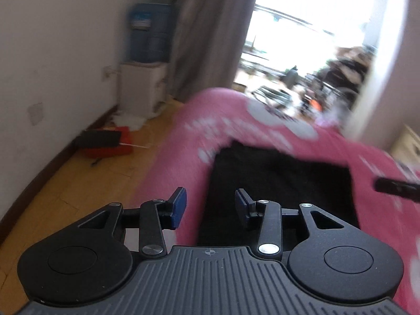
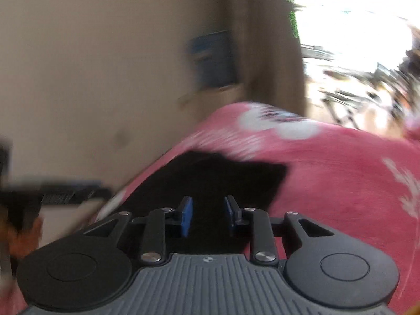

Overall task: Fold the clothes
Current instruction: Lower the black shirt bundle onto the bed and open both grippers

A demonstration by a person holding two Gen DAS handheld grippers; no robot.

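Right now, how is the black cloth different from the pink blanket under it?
The black cloth is plain and dark; the pink blanket has white patterns. The black cloth is a smaller flat patch, while the pink blanket spreads far wider around it. The cloth lies on top; the blanket lies underneath. Both are soft fabric.

No words, brand names or numbers can be read in either view. The pink blanket (image 1: pixel 328 152) on the bed carries white printed marks, and the blue water bottle (image 1: pixel 149 31) against the wall bears a pale label, but blur leaves both illegible. Each hand-held gripper's grey housing shows only a small round crosshair mark (image 1: pixel 209 252), without lettering.
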